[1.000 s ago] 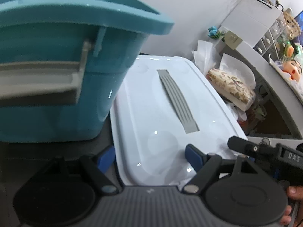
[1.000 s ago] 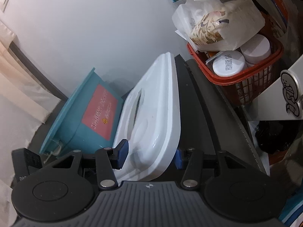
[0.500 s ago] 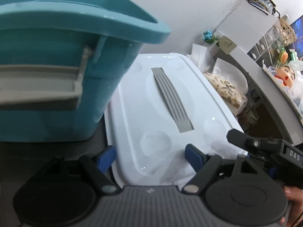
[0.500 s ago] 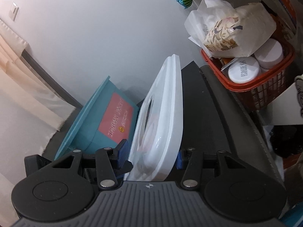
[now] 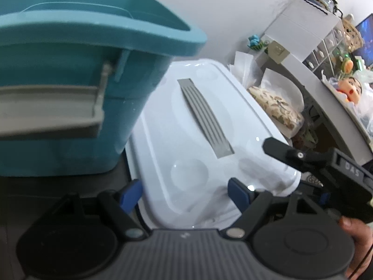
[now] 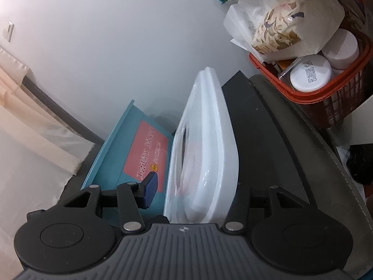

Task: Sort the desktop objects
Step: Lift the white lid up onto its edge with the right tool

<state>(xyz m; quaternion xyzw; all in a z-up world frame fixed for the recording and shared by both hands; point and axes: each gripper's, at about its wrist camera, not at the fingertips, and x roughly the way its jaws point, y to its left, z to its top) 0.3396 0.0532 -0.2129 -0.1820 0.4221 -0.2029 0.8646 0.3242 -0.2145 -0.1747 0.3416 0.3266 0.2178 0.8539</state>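
Got both my grippers around this white lid [image 5: 186,140]: left gripper [image 5: 186,192] spread wide, right gripper [image 6: 195,191] narrower, can't tell if it's pinching.

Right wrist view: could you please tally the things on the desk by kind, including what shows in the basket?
Teal bin: 1
White lid: 1
Red basket: 1
White round jars showing in the basket: 2
Patterned pack: 1
Total: 6
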